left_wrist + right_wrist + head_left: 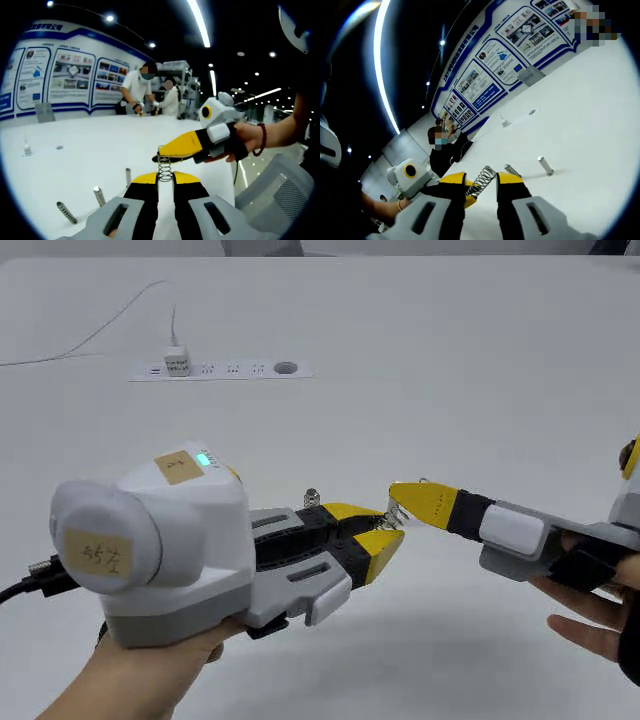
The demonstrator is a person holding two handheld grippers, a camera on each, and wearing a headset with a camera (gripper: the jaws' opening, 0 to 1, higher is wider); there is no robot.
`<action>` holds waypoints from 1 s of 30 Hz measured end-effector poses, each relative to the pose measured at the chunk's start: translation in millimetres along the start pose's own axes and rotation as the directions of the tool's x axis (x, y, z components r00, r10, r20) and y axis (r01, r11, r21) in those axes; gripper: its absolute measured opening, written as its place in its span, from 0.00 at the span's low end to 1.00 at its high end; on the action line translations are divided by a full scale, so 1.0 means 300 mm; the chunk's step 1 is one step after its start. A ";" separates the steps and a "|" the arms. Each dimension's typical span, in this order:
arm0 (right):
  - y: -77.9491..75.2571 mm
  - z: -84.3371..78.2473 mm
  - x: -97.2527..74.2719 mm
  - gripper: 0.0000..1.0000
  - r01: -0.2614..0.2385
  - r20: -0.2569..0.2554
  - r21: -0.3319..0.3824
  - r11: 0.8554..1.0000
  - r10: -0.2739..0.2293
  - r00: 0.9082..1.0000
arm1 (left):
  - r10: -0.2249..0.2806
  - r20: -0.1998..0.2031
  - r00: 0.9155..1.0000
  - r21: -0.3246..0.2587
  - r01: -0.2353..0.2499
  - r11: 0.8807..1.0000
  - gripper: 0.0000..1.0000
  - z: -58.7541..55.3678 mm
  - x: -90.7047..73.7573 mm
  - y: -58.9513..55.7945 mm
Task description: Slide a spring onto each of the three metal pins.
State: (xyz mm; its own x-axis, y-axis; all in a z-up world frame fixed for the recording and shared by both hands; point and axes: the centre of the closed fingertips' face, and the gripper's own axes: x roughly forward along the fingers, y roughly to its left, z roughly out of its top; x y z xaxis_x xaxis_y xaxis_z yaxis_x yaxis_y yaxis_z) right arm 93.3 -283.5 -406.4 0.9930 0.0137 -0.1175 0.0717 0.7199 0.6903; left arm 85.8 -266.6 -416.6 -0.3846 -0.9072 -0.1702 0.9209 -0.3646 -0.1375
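Note:
A small metal spring [397,512] hangs in the air between the two grippers' tips. My left gripper [378,527] comes in from the left, its yellow jaws pinched on the spring's [164,169] lower end. Coming from the right, my right gripper [400,492] has its jaws shut around the upper coils, and the spring [481,181] runs slantwise between its tips. A metal pin [312,498] stands just behind the left gripper. On the table stand a bare pin [128,176], a second pin [99,195] and a pin wrapped in a spring [66,212]. A bare pin [545,165] stands beyond the right gripper's jaws.
A white power strip [220,369] with a plugged-in charger [177,362] and cable lies at the table's far side. Two people [137,90] stand at the table's far end. A grey chair [280,190] stands at the right.

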 end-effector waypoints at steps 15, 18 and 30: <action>0.063 0.017 0.009 0.11 -0.112 0.049 0.112 0.987 0.107 0.993 | 0.011 0.031 0.999 0.019 -0.011 1.000 0.10 0.040 -0.034 -0.011; 0.073 0.011 0.014 0.11 -0.110 0.034 0.057 0.992 0.108 0.994 | 0.021 0.017 1.000 0.021 -0.022 1.000 0.11 0.034 -0.039 -0.008; 0.067 0.024 0.025 0.11 -0.074 0.018 -0.082 0.994 0.075 0.997 | 0.074 -0.067 0.995 0.066 -0.070 0.995 0.17 -0.017 -0.079 0.013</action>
State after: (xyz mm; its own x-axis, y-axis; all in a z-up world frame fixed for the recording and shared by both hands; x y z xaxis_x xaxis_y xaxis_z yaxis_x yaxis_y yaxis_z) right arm 102.9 -274.0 -388.2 0.9971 0.0554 -0.0520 -0.0097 0.7715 0.6361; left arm 98.2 -245.4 -418.1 -0.3187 -0.9156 -0.2452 0.9476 -0.3137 -0.0606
